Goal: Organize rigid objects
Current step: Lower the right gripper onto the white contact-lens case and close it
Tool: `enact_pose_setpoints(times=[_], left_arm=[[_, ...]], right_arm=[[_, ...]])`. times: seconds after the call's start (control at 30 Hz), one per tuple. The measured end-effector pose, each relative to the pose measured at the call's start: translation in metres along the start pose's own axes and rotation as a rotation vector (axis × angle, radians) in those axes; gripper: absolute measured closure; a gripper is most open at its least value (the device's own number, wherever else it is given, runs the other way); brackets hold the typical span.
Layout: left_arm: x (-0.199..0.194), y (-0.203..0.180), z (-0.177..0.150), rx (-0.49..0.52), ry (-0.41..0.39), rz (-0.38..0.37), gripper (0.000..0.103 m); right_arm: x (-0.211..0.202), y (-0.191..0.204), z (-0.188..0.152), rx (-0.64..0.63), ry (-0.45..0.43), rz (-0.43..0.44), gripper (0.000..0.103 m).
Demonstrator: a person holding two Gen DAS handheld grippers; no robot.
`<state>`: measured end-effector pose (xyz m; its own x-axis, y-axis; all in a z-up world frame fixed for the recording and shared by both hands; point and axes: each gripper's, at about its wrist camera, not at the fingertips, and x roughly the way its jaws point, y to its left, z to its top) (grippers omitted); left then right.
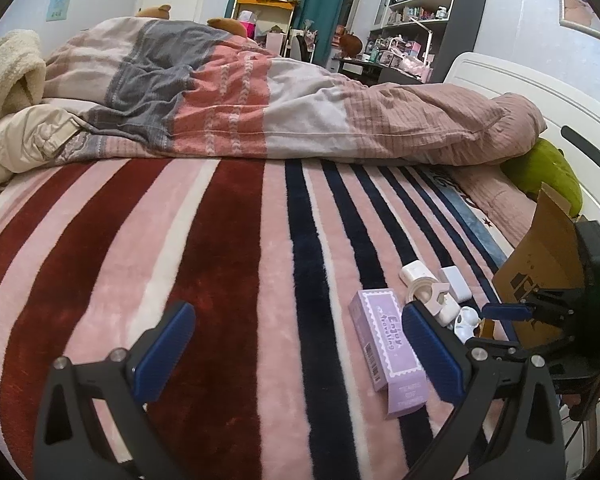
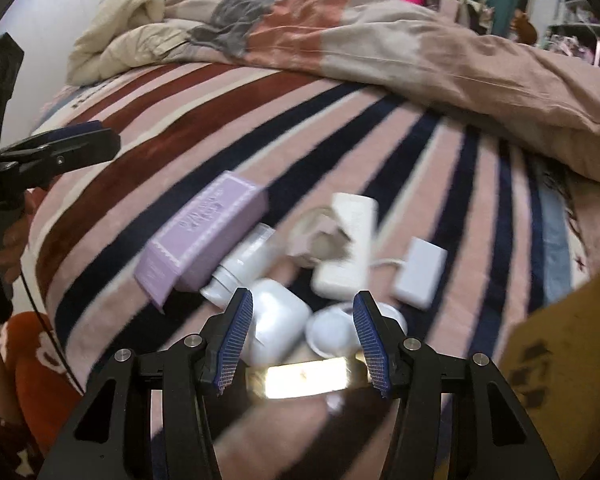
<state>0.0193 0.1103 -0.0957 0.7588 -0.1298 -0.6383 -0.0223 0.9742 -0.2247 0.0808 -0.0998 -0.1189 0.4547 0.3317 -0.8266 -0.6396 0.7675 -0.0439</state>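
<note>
Bedroom, striped blanket underneath

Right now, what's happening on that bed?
A person is sorting small items on a striped blanket, one gripper in each hand. The right gripper has a shiny gold bar between its fingers; contact is too blurred to confirm. White pieces, a purple box and a charger lie just ahead. The left gripper hangs open and empty beside the pile. A cardboard box stands nearby.

Cardboard box blocks right; left blanket open
</note>
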Motion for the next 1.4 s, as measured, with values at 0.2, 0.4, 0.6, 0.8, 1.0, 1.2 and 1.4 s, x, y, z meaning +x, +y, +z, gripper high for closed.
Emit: enact_pose_setpoints(times=[0.2,0.4,0.6,0.8,1.0,1.2,1.4], left_arm=[[-0.002,-0.002,-0.001,0.011,-0.004,0.004,0.001],[0.0,-0.002,-0.001,0.019,0.001,0.002,0.001],[0.002,-0.002,-0.001,0.017,0.01,-0.022,0.001],[-0.008,-0.003,0.001,0.01,0.003,-0.048,0.001],[-0.02,-0.014,0.004,0.026,-0.001,-0.065,0.001],[-0.031,-0.022,-0.001,0.039,-0.006,-0.052,0.001],[-0.037,-0.029,0.0,0.046,0.012,-0.08,0.001]], right_arm=[[0.016,-0.021,-0.002,0.049,0.067,-0.079,0.05],[0.028,-0.023,0.005,-0.015,0.136,-0.092,0.037],[0.043,-0.017,0.013,-0.103,0.183,-0.089,0.037],[0.047,-0.017,0.014,-0.087,0.206,-0.034,0.069],[0.03,-0.011,0.009,-0.083,0.159,-0.042,0.092],[0.03,-0.022,0.008,-0.024,0.138,-0.014,0.091],[0.03,-0.019,0.013,-0.042,0.086,-0.035,0.092]])
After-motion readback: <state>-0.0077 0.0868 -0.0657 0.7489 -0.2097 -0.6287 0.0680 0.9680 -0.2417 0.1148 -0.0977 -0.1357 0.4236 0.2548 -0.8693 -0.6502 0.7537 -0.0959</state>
